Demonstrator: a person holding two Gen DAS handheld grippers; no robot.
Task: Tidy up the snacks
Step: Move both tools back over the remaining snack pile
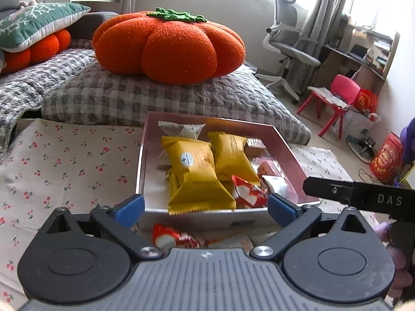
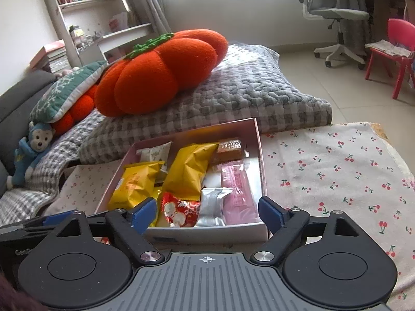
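Two tools, left tool [image 1: 205, 208] and right tool [image 2: 207, 213], both gape apart, empty, above the snack box [image 2: 207, 233]

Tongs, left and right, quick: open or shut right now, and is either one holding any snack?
Left tongs: open, holding nothing, above the near edge of the snack box.
Right tongs: open, holding nothing, over the same box.

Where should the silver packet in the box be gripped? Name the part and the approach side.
Grip the silver packet across its narrow middle, coming from above. It lies flat, wedged between the red packet and the pink packet, so its sides are blocked; its near end sits against the box wall. The right gripper stands open.
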